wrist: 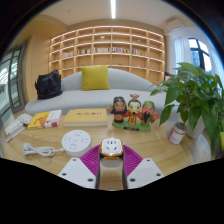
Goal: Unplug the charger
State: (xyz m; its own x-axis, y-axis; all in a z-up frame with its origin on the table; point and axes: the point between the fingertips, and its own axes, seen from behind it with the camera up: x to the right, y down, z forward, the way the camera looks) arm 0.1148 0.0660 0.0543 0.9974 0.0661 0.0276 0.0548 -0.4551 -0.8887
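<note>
Grip quality matters most in this step: the tongs (111, 170) should press squarely on the two side faces of the charger (111, 149), then draw it straight out along its prongs, since a crooked pull would probably make it slip or bind. The small white charger, with an orange mark on its face, sits between the two purple pads (91, 160), toward their tips. The fingers look closed against its sides, so the tongs appear to be grasping it, though contact on either side is hard to confirm. What it is plugged into cannot be made out. Just beyond, on the wooden table (60, 140), lie a round white disc (76, 141), a coiled white cable (38, 150) and three figurines (132, 111)
</note>
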